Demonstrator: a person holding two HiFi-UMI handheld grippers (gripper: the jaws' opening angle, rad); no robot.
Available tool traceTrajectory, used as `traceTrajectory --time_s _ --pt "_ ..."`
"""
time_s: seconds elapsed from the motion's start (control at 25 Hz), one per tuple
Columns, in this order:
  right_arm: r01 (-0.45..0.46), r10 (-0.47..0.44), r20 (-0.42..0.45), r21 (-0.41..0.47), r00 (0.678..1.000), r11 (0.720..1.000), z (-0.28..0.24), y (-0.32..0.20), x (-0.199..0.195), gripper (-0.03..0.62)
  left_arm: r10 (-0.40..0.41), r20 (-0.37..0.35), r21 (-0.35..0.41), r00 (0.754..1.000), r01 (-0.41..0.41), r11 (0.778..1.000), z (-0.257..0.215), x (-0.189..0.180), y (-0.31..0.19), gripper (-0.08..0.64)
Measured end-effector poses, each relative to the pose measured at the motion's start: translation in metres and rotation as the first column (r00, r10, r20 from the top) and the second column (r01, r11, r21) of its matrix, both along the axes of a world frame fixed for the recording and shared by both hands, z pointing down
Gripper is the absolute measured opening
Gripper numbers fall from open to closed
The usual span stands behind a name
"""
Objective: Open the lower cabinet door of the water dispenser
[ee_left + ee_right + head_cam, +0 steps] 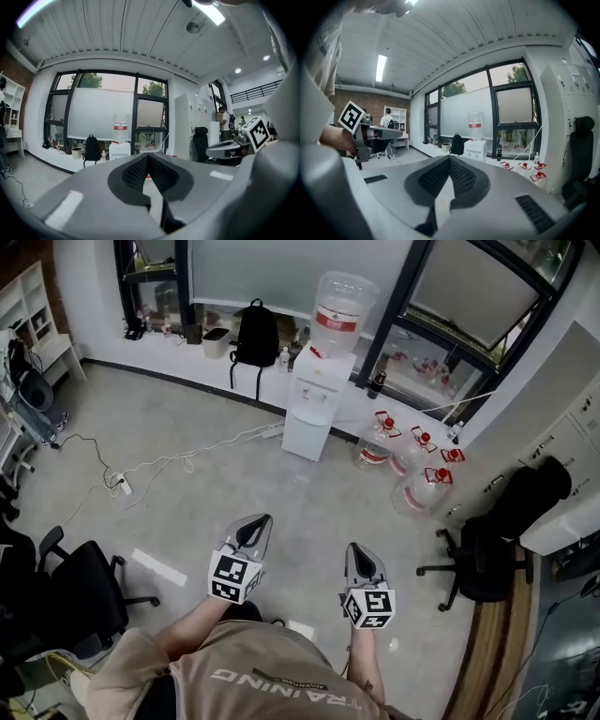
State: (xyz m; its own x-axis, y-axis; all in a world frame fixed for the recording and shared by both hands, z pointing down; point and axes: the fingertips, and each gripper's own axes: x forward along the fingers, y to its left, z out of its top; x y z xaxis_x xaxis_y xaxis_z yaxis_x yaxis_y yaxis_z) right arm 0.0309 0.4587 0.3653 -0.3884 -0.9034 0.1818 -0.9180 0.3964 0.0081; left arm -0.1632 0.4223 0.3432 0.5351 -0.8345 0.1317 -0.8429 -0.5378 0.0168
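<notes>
The white water dispenser (pixel 314 395) stands against the window ledge across the floor, with a big clear bottle (pixel 339 307) on top. Its lower cabinet door (pixel 307 437) looks closed. Both grippers are held side by side in front of the person, far short of the dispenser and pointing toward it. My left gripper (pixel 259 521) is shut and holds nothing; its view looks past the closed tips (pixel 148 156) to the distant dispenser (pixel 120 149). My right gripper (pixel 360 549) is also shut and holds nothing (pixel 450 158), with the dispenser (pixel 476 149) small and straight ahead.
A black backpack (pixel 255 338) leans on the ledge left of the dispenser. Several spare water bottles (pixel 412 460) lie on the floor to its right. A black office chair (pixel 487 549) stands at right, another (pixel 75 596) at left. A white cable with a power strip (pixel 122 486) runs across the floor.
</notes>
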Motion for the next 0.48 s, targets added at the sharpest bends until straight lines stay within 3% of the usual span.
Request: traceTrajectory --time_s 0.28,0.48 --pt "0.036 -0.035 0.018 -0.060 0.999 0.998 0.027 -0.019 0.015 0.010 -0.015 0.053 -0.056 0.998 0.018 0.998 0.018 0.005 -0.015 0.008" --pt "0.018 -0.016 0.029 -0.092 0.999 0.996 0.046 -0.054 0.018 0.011 0.035 0.045 -0.055 0.998 -0.033 0.998 0.023 0.028 -0.063 0.008"
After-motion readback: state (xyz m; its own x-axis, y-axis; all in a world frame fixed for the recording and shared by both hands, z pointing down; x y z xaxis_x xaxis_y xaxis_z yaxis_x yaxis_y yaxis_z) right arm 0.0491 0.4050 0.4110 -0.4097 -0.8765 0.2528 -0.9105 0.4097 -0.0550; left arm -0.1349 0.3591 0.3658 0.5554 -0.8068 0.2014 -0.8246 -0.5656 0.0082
